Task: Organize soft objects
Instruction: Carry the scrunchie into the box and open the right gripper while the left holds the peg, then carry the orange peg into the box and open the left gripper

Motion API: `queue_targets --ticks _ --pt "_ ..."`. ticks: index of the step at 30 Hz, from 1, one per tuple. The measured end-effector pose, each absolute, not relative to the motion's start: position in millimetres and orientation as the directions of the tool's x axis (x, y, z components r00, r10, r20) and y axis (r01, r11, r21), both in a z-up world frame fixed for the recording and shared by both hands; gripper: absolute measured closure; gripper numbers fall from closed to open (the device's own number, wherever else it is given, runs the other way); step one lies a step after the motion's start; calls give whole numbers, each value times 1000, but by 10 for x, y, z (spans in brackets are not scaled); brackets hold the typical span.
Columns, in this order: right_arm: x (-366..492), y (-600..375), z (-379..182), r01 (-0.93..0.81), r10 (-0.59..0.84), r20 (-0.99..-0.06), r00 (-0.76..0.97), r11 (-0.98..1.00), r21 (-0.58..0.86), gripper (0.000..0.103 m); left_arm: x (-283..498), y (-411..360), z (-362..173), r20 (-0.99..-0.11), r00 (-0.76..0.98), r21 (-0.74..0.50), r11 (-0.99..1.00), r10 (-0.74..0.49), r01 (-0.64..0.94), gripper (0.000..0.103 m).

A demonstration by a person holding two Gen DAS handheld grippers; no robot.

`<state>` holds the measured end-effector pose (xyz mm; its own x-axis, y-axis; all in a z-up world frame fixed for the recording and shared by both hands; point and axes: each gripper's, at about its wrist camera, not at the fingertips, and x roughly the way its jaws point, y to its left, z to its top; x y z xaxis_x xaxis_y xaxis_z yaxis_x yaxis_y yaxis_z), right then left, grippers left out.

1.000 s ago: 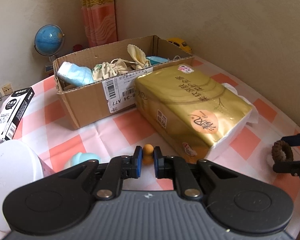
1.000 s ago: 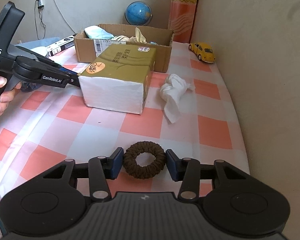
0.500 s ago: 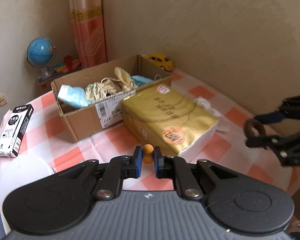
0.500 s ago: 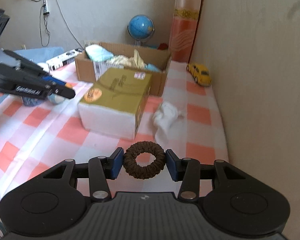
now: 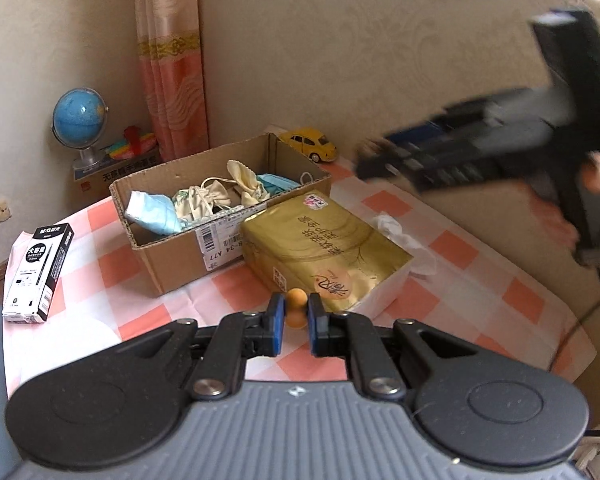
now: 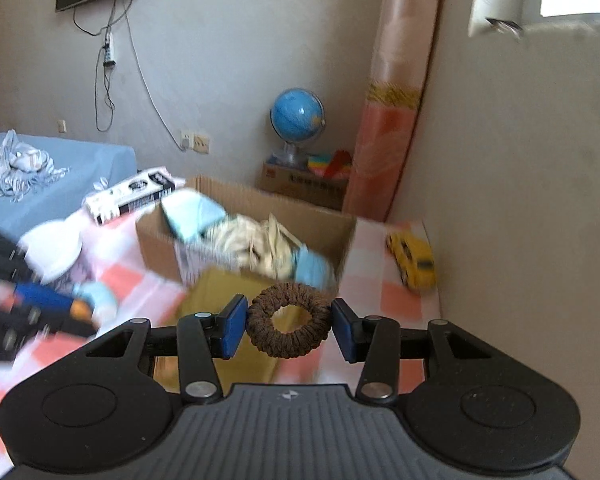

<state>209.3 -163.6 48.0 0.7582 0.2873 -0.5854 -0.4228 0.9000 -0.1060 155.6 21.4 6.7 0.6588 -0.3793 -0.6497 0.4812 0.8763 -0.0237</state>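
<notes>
Starting at the far left of the left wrist view, a black-and-white pen box (image 5: 36,272) lies flat on the checkered worktop (image 5: 112,264), with a blue globe (image 5: 80,118) on a stand behind it by the curtain. Next over is the open cardboard box (image 5: 172,264), already holding soft stuff: a pale blue folded cloth (image 5: 152,212), a cream drawstring pouch (image 5: 204,200) and a blue face mask (image 5: 276,182). Right up against the box's front corner sits a gold tissue pack (image 5: 324,248), and a crumpled white tissue (image 5: 396,228) lies just beside the pack on its right. The left tongs (image 5: 297,312) are clenched on a small orange ball (image 5: 297,307), held above the worktop in front of the pack. A yellow toy car (image 5: 312,144) is parked by the wall behind the box. Over on the right, pretty blurry, the right tongs (image 6: 289,325) are up in the air grasping a brown scrunchie (image 6: 289,326) by its two sides, and in that wrist view the scrunchie hangs in front of the cardboard box, not in it yet.
</notes>
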Motion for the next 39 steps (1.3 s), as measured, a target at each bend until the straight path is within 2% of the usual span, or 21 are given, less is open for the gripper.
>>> queue_targets --ticks 11,14,16,19,26,35,39 --pt "2924 -1216 365 -450 299 -616 729 887 -102 50 1598 311 -10 -662 659 -38 895 -356 445 93" --pt "2956 -1215 277 -448 300 -634 712 891 -81 32 1612 321 -5 -662 660 -39 895 -356 443 93" --pt "2901 -1261 257 -444 314 -623 716 894 -60 12 1622 325 5 -661 661 -36 895 -356 445 93" --pt "2759 -1394 249 -433 336 -617 711 901 -9 0 1658 325 18 -664 658 -35 894 -354 446 93" --pt "2350 -1686 233 -358 301 -647 701 933 46 0 1788 258 110 -669 656 -23 891 -350 453 93" --pt "1707 -1894 142 -269 220 -646 731 963 24 0 2237 37 361 -667 656 -6 883 -353 469 93" --pt "1502 -1933 84 -280 239 -643 728 959 40 0 2517 -134 476 -667 652 -3 876 -361 482 93"
